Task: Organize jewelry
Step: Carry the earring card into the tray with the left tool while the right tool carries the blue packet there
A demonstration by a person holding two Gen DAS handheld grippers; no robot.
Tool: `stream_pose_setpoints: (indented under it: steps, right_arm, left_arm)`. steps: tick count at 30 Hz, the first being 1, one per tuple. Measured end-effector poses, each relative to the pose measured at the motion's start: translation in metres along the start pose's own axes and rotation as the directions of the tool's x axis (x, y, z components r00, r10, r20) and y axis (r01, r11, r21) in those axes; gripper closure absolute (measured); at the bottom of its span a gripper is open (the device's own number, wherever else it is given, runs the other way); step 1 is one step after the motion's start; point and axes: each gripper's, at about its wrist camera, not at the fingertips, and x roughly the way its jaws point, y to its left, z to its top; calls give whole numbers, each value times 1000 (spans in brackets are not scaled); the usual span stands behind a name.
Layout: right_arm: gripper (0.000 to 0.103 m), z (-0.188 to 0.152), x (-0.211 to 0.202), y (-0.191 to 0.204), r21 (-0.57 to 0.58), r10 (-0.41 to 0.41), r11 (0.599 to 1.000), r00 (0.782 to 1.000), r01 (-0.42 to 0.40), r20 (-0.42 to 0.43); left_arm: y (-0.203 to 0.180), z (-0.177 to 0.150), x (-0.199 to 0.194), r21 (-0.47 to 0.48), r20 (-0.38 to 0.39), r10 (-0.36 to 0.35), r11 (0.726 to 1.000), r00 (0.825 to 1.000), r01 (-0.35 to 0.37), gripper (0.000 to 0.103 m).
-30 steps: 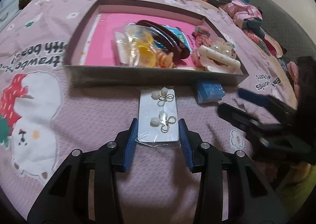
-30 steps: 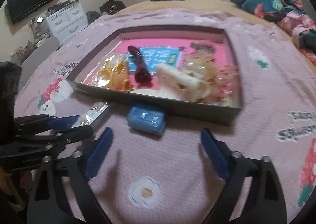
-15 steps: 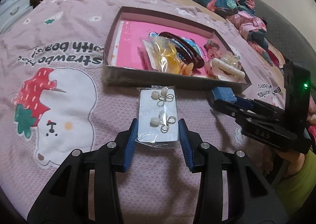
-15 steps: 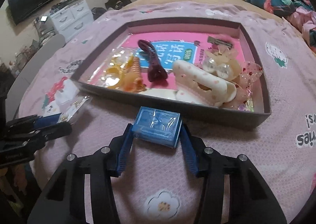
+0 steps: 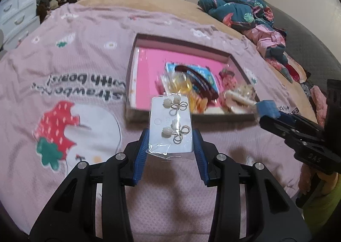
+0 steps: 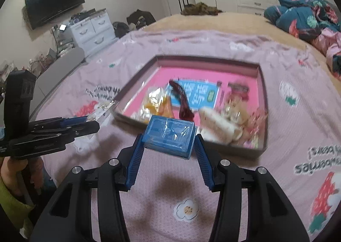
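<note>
My left gripper [image 5: 169,138] is shut on a white earring card [image 5: 170,126] in a clear sleeve, held above the pink blanket in front of the tray. The card carries two pearl-and-wire earrings. My right gripper [image 6: 169,141] is shut on a small blue box [image 6: 169,136] wrapped in clear film, also lifted off the blanket. In the left wrist view, the blue box [image 5: 267,108] shows at the right in the other gripper. The shallow tray [image 6: 263,84] with a pink floor holds hair clips, a dark red clip [image 6: 184,105], bagged yellow pieces and a blue card.
The bed is covered by a pink blanket [image 5: 70,67] with a strawberry print. Rumpled floral clothes [image 5: 245,11] lie at the far right of the bed. White drawers [image 6: 91,31] and a wall television [image 6: 54,1] stand beyond the bed's left side.
My right gripper closed on the blue box and lifted it off the blanket. My left gripper rose with the earring card, so the tray now looks farther away.
</note>
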Motion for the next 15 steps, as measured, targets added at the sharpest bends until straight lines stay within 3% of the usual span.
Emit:
stream_pose_setpoints:
  steps: [15]
  right_arm:
    - [56, 51, -17, -41, 14, -98, 995, 989, 97, 110]
  left_arm:
    - [-28, 56, 10, 79, 61, 1, 997, 998, -6, 71]
